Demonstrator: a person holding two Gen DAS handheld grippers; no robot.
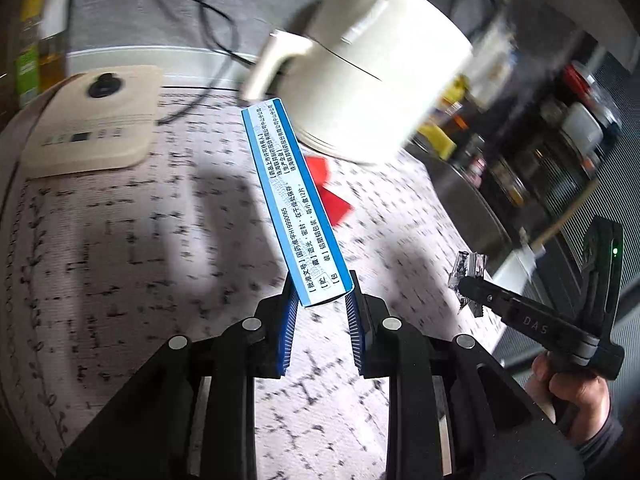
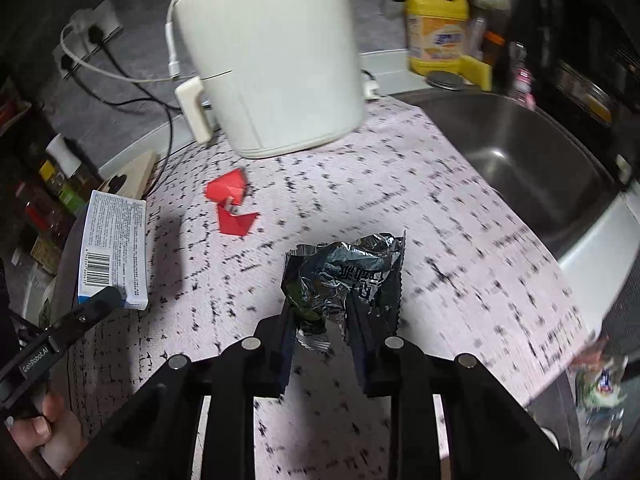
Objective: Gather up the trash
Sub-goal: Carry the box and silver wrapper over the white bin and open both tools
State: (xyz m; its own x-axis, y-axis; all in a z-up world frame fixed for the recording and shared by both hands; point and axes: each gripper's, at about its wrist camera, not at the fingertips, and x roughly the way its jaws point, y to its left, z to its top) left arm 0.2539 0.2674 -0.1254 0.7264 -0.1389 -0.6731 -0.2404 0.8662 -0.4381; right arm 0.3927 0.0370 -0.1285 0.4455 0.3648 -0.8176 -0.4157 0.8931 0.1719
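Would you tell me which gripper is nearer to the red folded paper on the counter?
Left, as best I can judge. The left gripper, holding the blue box, hangs just before the red paper; the right gripper, clamping the foil wrapper, sits further off.

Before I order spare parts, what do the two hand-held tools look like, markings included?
Both are matte black plastic with round silver studs. The left tool has ribbed blue pads and white "GenRobot.AI" lettering on its side. The right tool has dark pads, "DAS" lettering and a small green light. A dark grey sleeve covers the right wrist.
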